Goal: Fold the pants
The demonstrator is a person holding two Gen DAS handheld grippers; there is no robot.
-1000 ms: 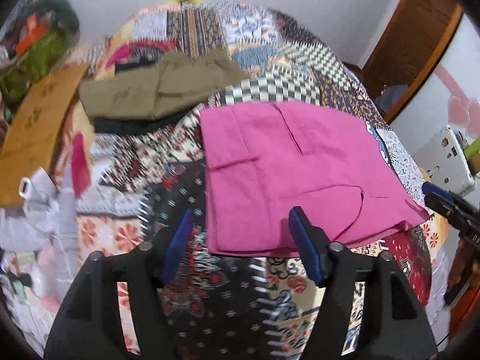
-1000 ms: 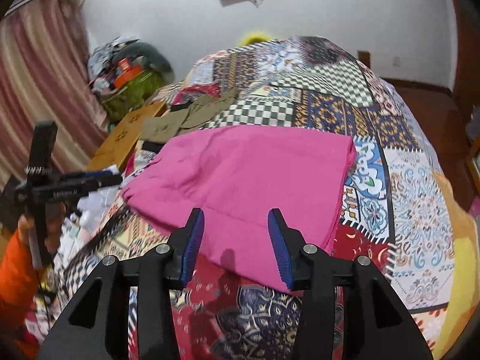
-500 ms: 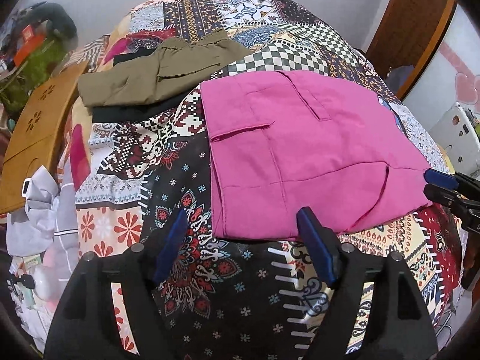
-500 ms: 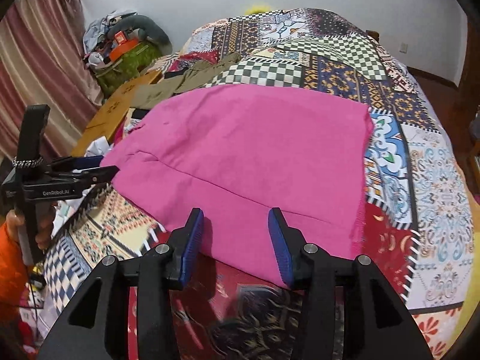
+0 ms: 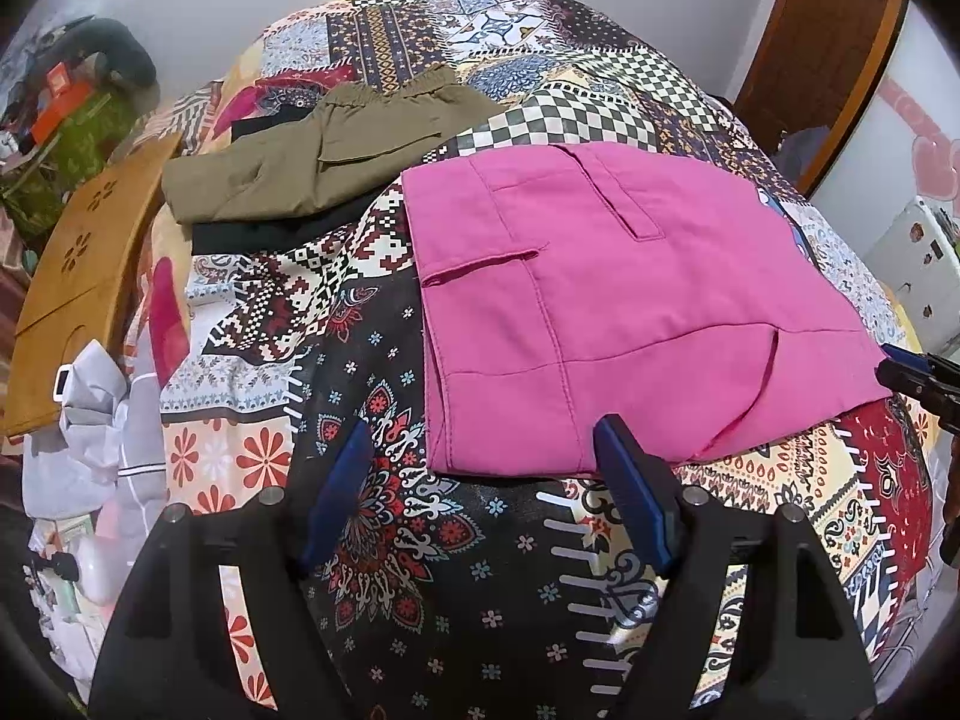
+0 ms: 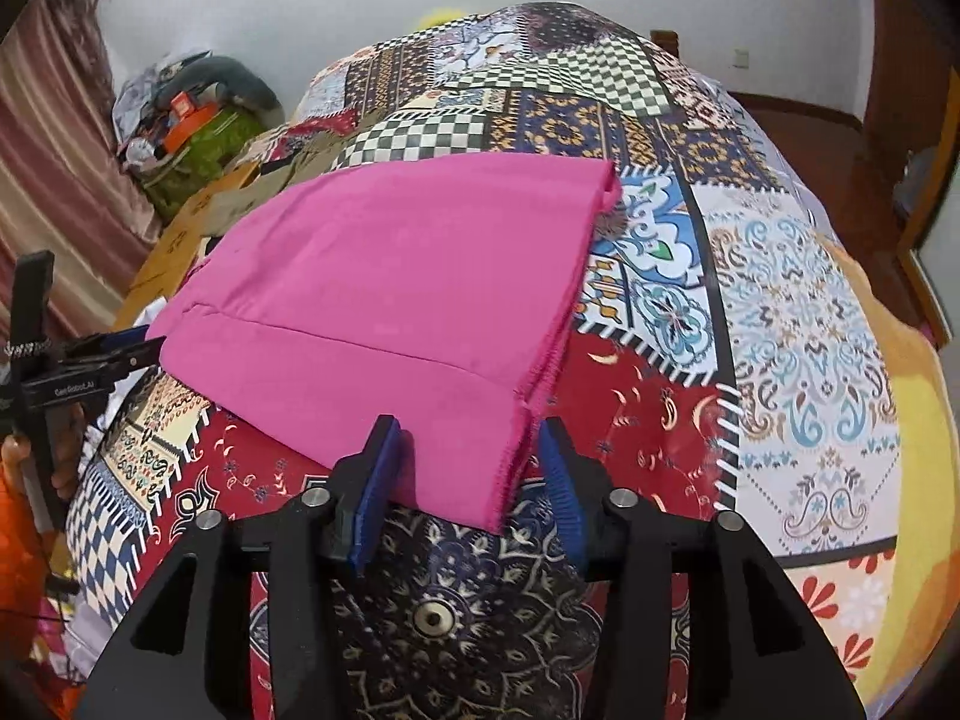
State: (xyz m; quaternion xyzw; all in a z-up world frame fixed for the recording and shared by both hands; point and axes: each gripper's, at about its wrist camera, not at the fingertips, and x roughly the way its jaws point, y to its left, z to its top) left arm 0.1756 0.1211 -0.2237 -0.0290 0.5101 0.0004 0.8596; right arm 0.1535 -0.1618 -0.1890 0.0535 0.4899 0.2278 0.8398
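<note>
Folded pink pants (image 5: 612,294) lie flat on the patchwork bedspread (image 5: 420,540); they also show in the right wrist view (image 6: 390,288). My left gripper (image 5: 486,468) is open and empty, its jaws astride the pants' near hem corner, just short of the cloth. My right gripper (image 6: 468,462) is open, its jaws astride the near corner of the pants' frayed edge. The right gripper's tip shows in the left wrist view (image 5: 918,369) at the pants' right corner. The left gripper shows in the right wrist view (image 6: 90,360).
Folded olive pants (image 5: 318,162) lie on a black garment (image 5: 264,234) at the back left of the bed. A wooden board (image 5: 72,276) and grey clothes (image 5: 90,420) lie at the left edge. A bag pile (image 6: 192,132) stands by the wall.
Both grippers have come closer to the pink pants. The right gripper has shifted to the near corner, which now lies between its open jaws.
</note>
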